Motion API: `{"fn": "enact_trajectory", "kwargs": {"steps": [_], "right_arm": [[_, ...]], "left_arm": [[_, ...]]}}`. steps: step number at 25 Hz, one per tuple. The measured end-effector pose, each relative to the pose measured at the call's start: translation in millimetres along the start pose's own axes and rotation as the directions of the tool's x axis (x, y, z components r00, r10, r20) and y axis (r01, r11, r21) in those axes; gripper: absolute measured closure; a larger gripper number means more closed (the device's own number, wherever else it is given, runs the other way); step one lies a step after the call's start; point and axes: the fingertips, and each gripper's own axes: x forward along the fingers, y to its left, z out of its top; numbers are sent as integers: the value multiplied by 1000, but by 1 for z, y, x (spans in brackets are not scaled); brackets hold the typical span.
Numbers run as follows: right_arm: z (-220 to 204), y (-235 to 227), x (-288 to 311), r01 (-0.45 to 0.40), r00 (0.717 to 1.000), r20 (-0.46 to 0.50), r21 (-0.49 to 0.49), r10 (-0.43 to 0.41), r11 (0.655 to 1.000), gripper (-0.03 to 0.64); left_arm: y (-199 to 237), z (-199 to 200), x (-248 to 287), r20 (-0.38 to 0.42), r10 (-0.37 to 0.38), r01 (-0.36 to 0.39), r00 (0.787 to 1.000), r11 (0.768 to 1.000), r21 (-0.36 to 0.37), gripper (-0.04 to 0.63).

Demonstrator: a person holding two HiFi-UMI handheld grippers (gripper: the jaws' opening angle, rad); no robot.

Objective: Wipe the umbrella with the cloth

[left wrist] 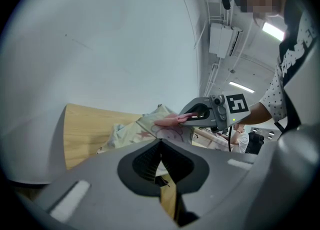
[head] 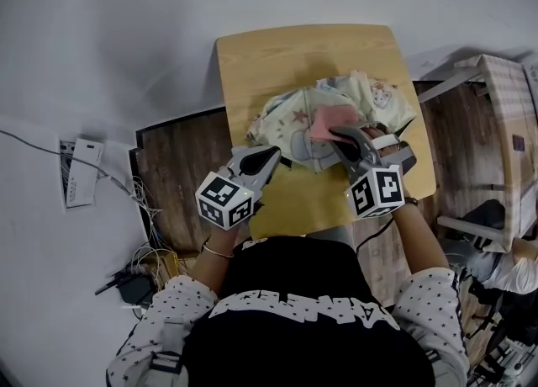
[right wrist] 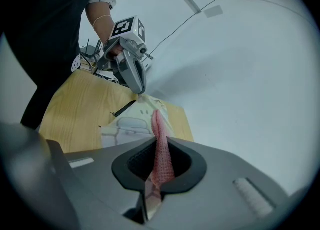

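Note:
A cream umbrella (head: 290,120) with cartoon prints lies crumpled on the wooden table (head: 277,57). My right gripper (head: 340,135) is shut on a pink cloth (head: 328,123), which rests on top of the umbrella's fabric. In the right gripper view the cloth (right wrist: 162,159) runs out between the jaws onto the umbrella (right wrist: 127,126). My left gripper (head: 274,155) is shut at the umbrella's near left edge, and the fabric rises to a peak at its tip (right wrist: 141,91). The left gripper view shows the umbrella (left wrist: 145,126) and the right gripper (left wrist: 192,116) with the cloth (left wrist: 167,120).
A short black strap (right wrist: 125,108) lies by the umbrella's near edge. Left of the table, cables and a power strip (head: 139,280) sit on the floor. A box (head: 504,108) and other clutter stand at the right. The near half of the table is bare wood (head: 294,200).

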Motion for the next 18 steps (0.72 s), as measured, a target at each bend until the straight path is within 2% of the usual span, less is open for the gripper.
{"fn": "enact_trajectory", "kwargs": {"steps": [10,18], "right_arm": [[-6,26,-13,-42,998,47,89,38,995,581],[4,52,-28,-141,982,149,148,119,979,581]], "left_arm": [[-16,3,4,0,16,-16,1000,1000,-1,594],[-36,10,10,9,28,-28,1000,1000,13,594]]}}
